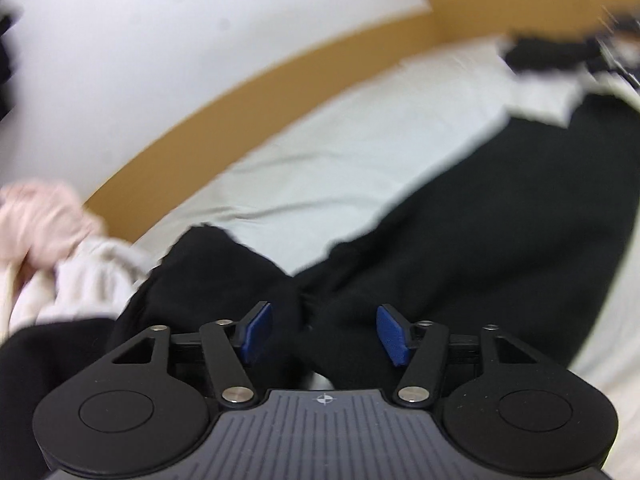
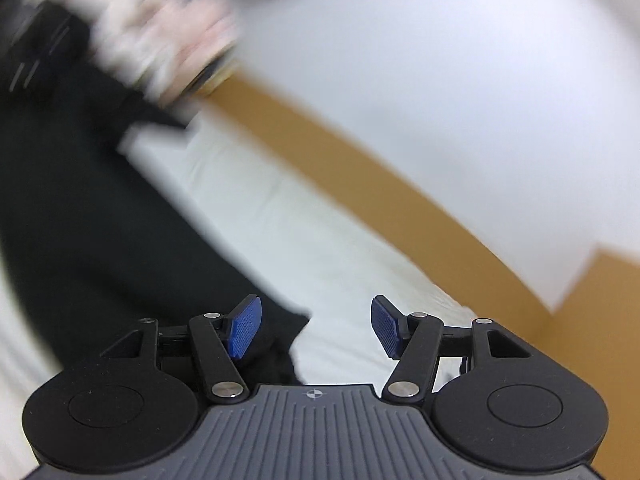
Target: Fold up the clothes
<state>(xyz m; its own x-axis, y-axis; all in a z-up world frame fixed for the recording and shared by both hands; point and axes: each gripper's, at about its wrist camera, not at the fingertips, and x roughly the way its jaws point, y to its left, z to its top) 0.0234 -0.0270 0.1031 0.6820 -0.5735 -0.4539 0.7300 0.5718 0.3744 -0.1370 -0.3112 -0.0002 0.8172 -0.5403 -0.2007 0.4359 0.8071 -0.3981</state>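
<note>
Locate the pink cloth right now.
In the left wrist view, the pink cloth sits at the far left edge, bunched on a cream garment, left of the black garment spread on the white sheet.

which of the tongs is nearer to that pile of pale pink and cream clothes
Left. The left tongs sit open over the black garment, with the pink and cream pile just beside them. The right tongs are farther away.

Both grippers: same hardware, black on grey.
Left gripper (image 1: 324, 332) and right gripper (image 2: 316, 326): blue ribbed fingers (image 1: 390, 336), black linkage arms, silver pivot screws, round black hubs, ribbed grey body with crosshair mark.
</note>
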